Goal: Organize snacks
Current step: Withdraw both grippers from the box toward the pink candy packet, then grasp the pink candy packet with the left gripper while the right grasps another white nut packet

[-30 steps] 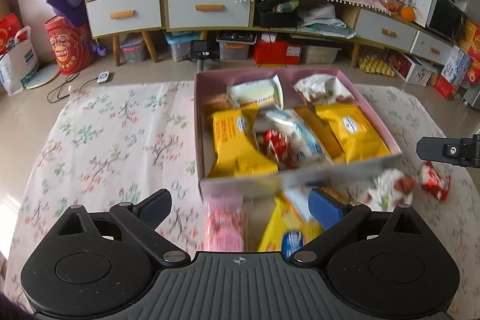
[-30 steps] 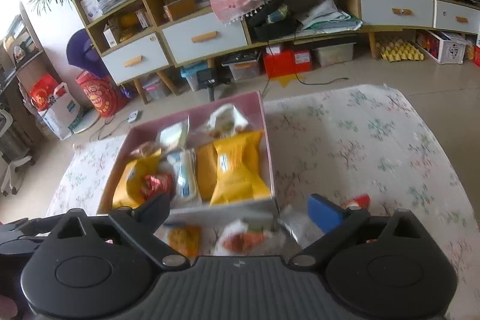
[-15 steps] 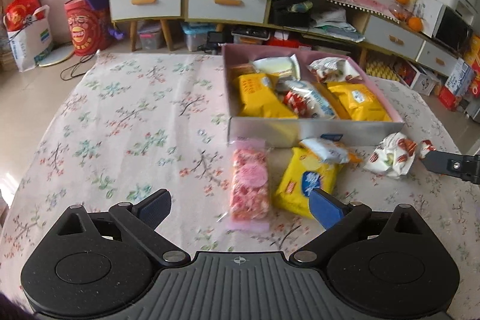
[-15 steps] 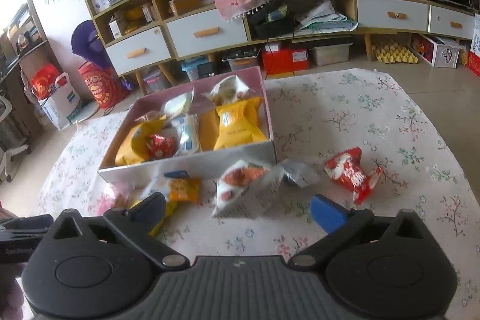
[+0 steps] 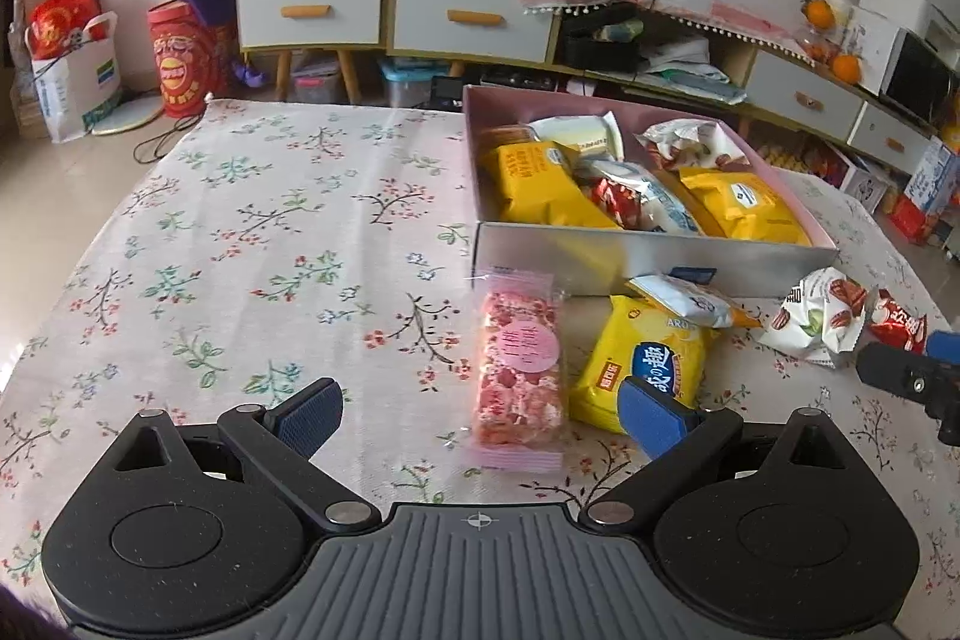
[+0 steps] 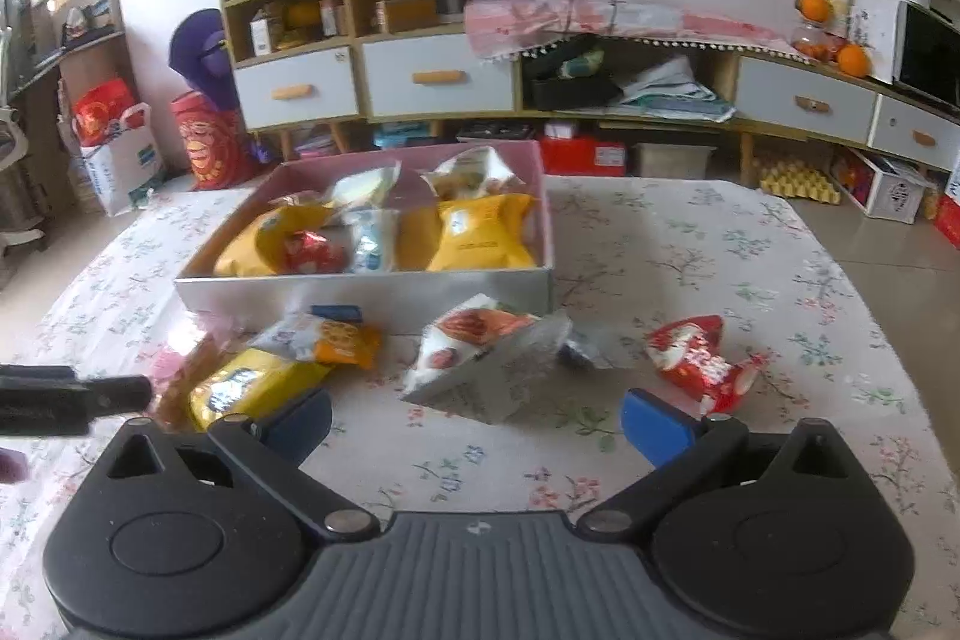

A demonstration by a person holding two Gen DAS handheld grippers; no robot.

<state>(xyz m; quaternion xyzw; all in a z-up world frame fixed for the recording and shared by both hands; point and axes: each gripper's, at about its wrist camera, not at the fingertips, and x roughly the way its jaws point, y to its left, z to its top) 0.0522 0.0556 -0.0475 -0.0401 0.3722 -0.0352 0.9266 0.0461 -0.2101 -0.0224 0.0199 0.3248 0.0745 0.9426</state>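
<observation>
Floral tablecloth (image 5: 240, 232): both grippers now farther from box (image 5: 648, 262).

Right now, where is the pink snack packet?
In the left wrist view, the pink snack packet lies on the tablecloth, before the box, left of the yellow packet.

A matt floral cloth (image 5: 252, 232) covers the counter, soft and a little creased. The box (image 5: 654, 256) looks like card, its outer wall a dull silvery sheen, its inside plain pink. The snacks are all in shiny plastic film: the pink bar (image 5: 521, 370) in a clear wrapper, the yellow pack (image 5: 645, 358) glossy, the red packet (image 6: 699, 361) crinkled and foil-like. Both tongs (image 5: 480, 415) (image 6: 477, 427) are matt black plastic with ribbed grey bodies, blue rubbery-looking pads (image 5: 651, 412) and small metal pins. The cabinets (image 6: 438, 76) behind are pale wood.
</observation>
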